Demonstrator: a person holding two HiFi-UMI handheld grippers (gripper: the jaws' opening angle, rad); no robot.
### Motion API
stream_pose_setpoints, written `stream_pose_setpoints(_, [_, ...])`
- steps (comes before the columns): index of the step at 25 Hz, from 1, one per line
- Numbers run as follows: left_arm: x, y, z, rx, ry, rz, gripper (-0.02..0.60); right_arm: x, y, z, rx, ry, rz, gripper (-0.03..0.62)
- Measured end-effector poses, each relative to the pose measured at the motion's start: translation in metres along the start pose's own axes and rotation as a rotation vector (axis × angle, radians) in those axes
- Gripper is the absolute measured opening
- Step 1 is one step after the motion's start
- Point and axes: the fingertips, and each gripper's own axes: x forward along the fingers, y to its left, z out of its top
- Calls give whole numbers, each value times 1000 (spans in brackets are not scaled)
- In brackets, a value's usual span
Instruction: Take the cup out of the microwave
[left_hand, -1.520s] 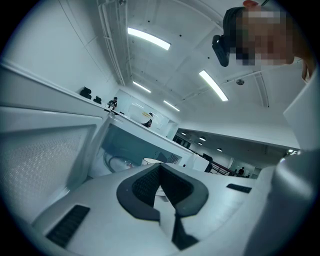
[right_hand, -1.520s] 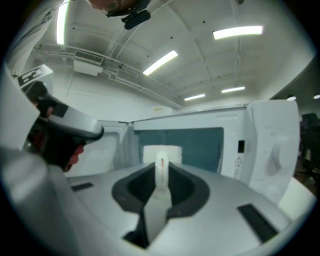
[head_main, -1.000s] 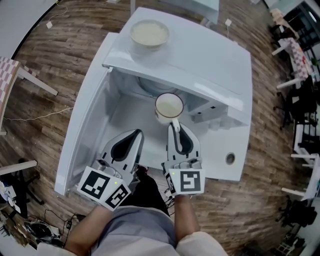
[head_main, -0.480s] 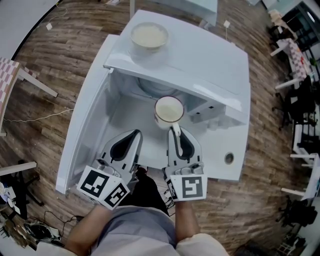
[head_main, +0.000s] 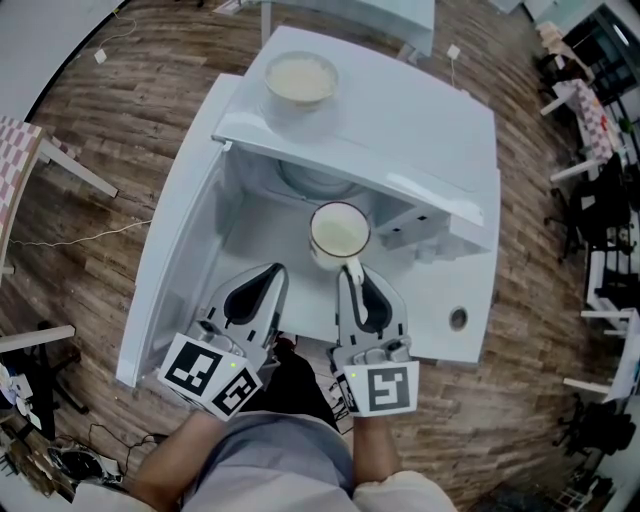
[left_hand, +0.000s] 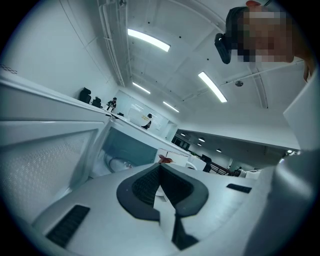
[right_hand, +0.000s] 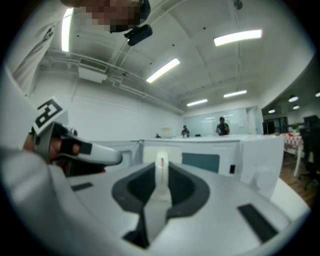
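I cannot tell whether the cup (head_main: 339, 232), at the mouth of the open microwave (head_main: 430, 120), rests on anything beneath it. My right claw (head_main: 350, 270) pinches its handle, and my left claw (head_main: 272, 272) is pressed together, empty. One cup, one bowl (head_main: 298, 78), two claws.

Microwave (head_main: 420, 130): white outside, paler grey-white within.
Cup (head_main: 340, 232): white, cream inside.
Bowl (head_main: 299, 78), far top: off-white, cream fill.
Left gripper (head_main: 270, 272), right gripper (head_main: 349, 268): white shells, dark grey pads (head_main: 248, 292).
Marker cubes (head_main: 385, 388): black squares on white.
Floor (head_main: 120, 110): brown wood planks, streaked.
Checked surface (head_main: 12, 160), far left: red-and-white check.
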Motion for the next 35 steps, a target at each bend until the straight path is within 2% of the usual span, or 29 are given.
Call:
stream_pose_setpoints(11, [-4, 0, -6, -20, 1, 7, 14, -21, 7, 6, 13, -9, 18, 69])
stream_pose_setpoints(20, [0, -16, -5, 19, 5, -21, 14, -33, 5, 18, 10, -21, 25, 69])
stream_pose_setpoints(35, [0, -37, 16, 66, -35, -73, 14, -44, 1, 46, 29, -76, 45, 69])
